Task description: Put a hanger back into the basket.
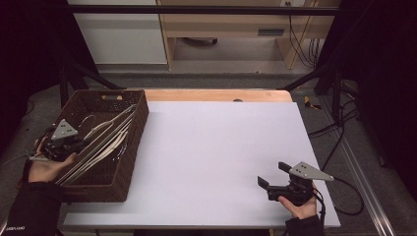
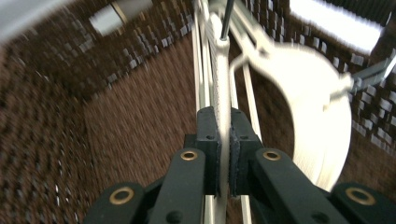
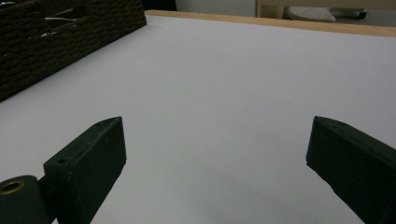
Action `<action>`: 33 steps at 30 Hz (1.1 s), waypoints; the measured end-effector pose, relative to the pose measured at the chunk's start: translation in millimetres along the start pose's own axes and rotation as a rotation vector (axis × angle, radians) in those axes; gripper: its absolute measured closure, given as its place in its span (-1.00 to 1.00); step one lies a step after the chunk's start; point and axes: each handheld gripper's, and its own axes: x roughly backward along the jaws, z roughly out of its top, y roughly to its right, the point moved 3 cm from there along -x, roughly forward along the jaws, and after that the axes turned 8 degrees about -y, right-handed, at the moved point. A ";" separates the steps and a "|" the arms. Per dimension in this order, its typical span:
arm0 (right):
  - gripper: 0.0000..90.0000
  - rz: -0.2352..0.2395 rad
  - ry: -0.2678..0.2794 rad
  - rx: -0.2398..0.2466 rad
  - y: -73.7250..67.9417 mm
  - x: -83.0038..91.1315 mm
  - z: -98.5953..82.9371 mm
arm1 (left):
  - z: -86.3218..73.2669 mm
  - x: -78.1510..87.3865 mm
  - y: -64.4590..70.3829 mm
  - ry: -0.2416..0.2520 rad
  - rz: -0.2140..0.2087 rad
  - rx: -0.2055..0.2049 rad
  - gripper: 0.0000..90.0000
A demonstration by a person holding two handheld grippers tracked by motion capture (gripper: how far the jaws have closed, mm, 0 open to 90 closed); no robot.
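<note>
A bundle of thin white plastic clothes hangers [image 1: 105, 140] lay slanted inside the dark brown woven wicker basket [image 1: 132, 147] at the left of the white table [image 1: 216, 147]. The left gripper [image 1: 69, 146] reached into the basket, its jaws pinched tight on one white hanger [image 2: 223, 93]. Well apart, the right gripper [image 1: 273, 175] rested low near the table's front right, jaws spread wide and holding nothing.
</note>
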 end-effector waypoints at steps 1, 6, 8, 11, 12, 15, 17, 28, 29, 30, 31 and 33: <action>-0.88 0.000 0.000 0.000 -0.1 0.0 0.0 | -0.6 -1.3 0.9 0.000 -0.012 0.010 0.84; -0.88 0.000 -0.002 0.000 -0.4 -0.2 -0.1 | -1.0 -2.0 5.0 -0.010 -0.036 0.003 0.80; -0.88 0.001 -0.002 -0.001 -0.5 -0.3 0.0 | -0.4 -1.5 6.3 -0.020 -0.048 0.007 0.74; -0.88 0.001 -0.001 0.000 -0.5 -0.2 0.0 | 0.2 -1.0 8.3 -0.026 -0.064 0.012 0.62; -0.88 0.001 -0.001 -0.001 -0.6 -0.2 0.0 | 0.6 -0.3 9.7 -0.032 -0.071 0.013 0.60; -0.88 0.001 -0.001 -0.001 -0.6 -0.1 0.0 | 1.8 1.6 13.6 -0.048 -0.071 0.010 0.50; -0.88 0.001 -0.001 -0.001 -0.6 -0.1 0.0 | 3.0 4.3 15.5 -0.048 -0.072 0.010 0.47; -0.88 0.000 0.003 -0.001 -0.1 1.0 0.4 | 17.8 39.3 26.4 0.092 -0.072 0.025 0.25; -0.88 0.000 0.004 0.001 0.0 1.1 0.4 | 20.2 44.9 28.3 0.125 -0.073 0.035 0.20; -0.89 0.001 0.005 0.001 0.0 1.3 0.5 | 23.2 48.0 32.3 0.171 -0.082 0.068 0.12; -0.89 0.000 0.006 0.002 -0.1 1.4 0.7 | 25.1 50.4 34.8 0.199 -0.089 0.081 0.04; -0.89 0.000 0.008 0.002 -0.3 1.9 0.9 | 30.6 57.0 43.8 0.265 -0.110 0.105 -0.10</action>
